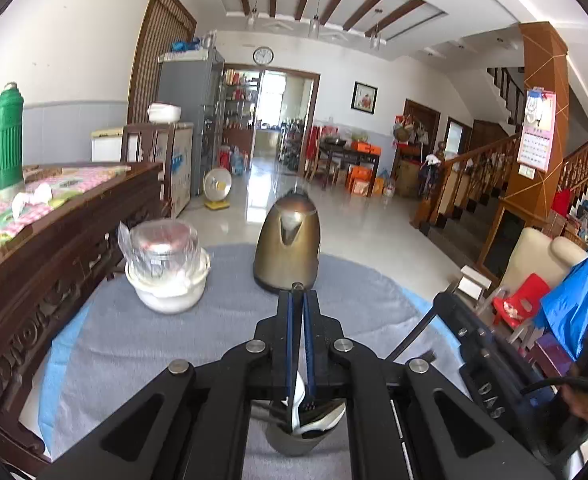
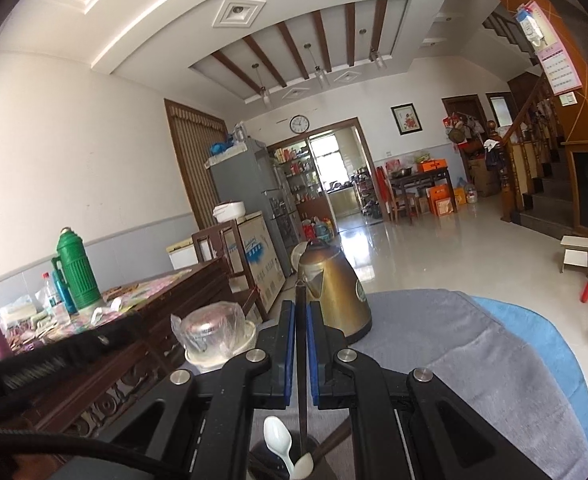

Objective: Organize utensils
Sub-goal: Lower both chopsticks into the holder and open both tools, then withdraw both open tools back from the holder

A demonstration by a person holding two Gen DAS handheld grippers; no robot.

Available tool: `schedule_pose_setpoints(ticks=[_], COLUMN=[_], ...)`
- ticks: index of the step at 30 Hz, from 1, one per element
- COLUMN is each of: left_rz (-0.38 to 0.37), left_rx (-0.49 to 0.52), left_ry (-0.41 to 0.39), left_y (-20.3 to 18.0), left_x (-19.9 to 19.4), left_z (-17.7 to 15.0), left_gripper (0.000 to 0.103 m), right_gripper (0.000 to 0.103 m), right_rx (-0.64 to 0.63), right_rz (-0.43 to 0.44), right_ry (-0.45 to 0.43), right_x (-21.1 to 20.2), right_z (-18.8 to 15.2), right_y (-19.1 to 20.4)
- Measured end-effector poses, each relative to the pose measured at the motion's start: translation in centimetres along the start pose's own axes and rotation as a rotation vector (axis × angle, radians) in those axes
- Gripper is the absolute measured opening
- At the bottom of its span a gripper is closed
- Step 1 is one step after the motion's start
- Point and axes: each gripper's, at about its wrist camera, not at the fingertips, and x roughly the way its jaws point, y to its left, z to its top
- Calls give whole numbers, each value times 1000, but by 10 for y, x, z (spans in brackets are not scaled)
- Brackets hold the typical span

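In the left wrist view my left gripper [image 1: 298, 294] is shut on a thin utensil [image 1: 297, 287]; only its brownish tip shows past the blue pads. Directly under it stands a grey utensil cup [image 1: 294, 444] with white spoons [image 1: 321, 420] in it. To the right, the other tool's black housing [image 1: 481, 344] carries a dark chopstick [image 1: 411, 334]. In the right wrist view my right gripper [image 2: 301, 304] is shut on that dark chopstick [image 2: 301, 400], which runs down into the cup [image 2: 256, 454]. Two white spoons [image 2: 278, 440] lean in the cup.
A brass-coloured kettle [image 1: 288, 248] stands just beyond the fingertips on the grey cloth [image 1: 154, 340] over the round table. A white bowl holding a plastic-wrapped glass [image 1: 166, 276] sits at its left. A carved wooden sideboard [image 1: 54, 248] with a green thermos [image 1: 4, 140] borders the left.
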Motion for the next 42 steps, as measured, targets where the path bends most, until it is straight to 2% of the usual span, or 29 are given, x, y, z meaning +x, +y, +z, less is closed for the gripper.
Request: schedule_pose_setpoints(ticks=[5,8,10,11,12,14,16,18,21,24,25,32,37,42], left_rz=[6,44,88,118,136,180,219,254,278,305,310,336,340,340], left_rx=[28,57,84,97,103,118,148,172,192,208,211,223,220,194], left_ry=[70,87,105,116,117,105,99,93,73,57,53,30,37,44], left_y=[2,1,0,0,0,1,-1,-3,-6,-8,-9,-14,-16,-13], left_x=[6,3,0,-3,-5,-13,-20,-28,-40,-49,-50,-63,-70,-77], left_z=[-17,-25,-30,-34,-36,-42,-48,-53,-58,-61,-62,-66,-72,-80], left_gripper=[6,6,11,24,42,53,54,61,65,70,70,79,82,91], right_gripper=[7,8,8,8,8,9,10,12,16,28,30,30,30,30], right_rx=[-1,20,32,42,52,78,103,124,148,146,147,144,121,69], right_rz=[17,32,31,38,44,54,61,68,82,85,85,72,46,8], right_ry=[56,87,97,104,113,132,144,151,153,154,156,178,212,261], right_x=[1,-1,-4,-6,-5,-7,-11,-15,-25,-35,-37,-55,-66,-76], right_z=[-8,-12,-14,-15,-15,-17,-18,-17,-17,-19,-19,-26,-34,-44], right_y=[-4,-9,-13,-16,-17,-23,-26,-27,-30,-28,-28,-32,-33,-28])
